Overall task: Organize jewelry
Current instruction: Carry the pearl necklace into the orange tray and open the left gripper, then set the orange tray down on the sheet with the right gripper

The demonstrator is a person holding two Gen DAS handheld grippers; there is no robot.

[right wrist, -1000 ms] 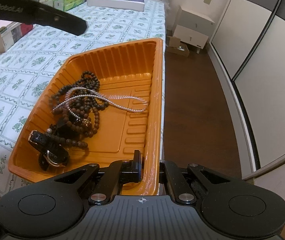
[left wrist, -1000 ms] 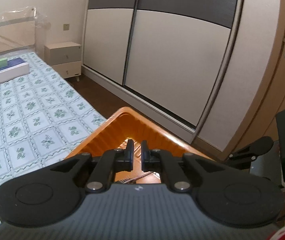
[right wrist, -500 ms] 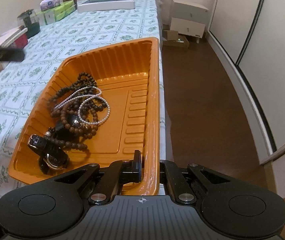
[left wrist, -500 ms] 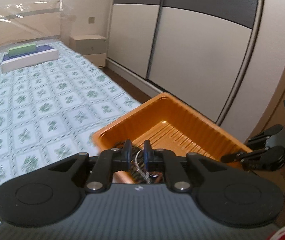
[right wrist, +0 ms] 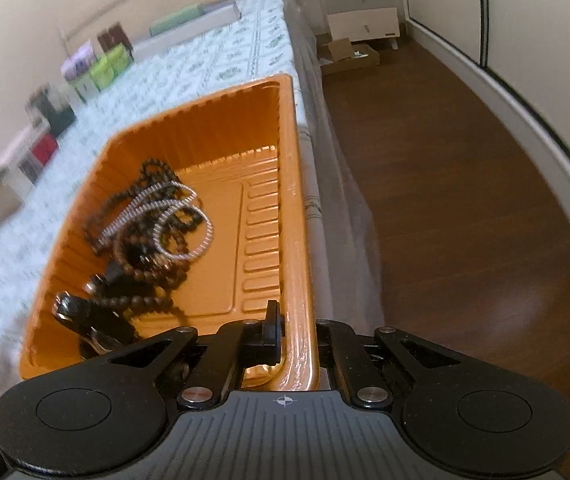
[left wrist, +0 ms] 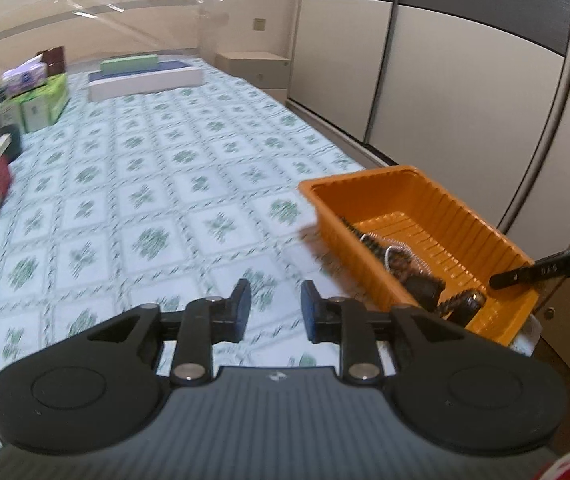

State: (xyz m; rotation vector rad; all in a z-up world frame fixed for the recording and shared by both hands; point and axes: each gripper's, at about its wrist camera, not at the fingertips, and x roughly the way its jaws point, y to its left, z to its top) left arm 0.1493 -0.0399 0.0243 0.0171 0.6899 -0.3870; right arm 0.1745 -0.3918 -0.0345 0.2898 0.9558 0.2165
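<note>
I'm keeping my right gripper (right wrist: 299,340) clamped on the near rim of the tray (right wrist: 293,184), which sits at the bed's (left wrist: 173,184) edge. Inside the tray, the beads (right wrist: 153,248) and a pale chain (right wrist: 181,216) are lying tangled, a watch (right wrist: 93,320) nearest me. My left gripper (left wrist: 273,310) has swung off the tray and is now hanging over the bedspread beside it, jaws opening, nothing between them. I judge that frees it for picking a piece out.
</note>
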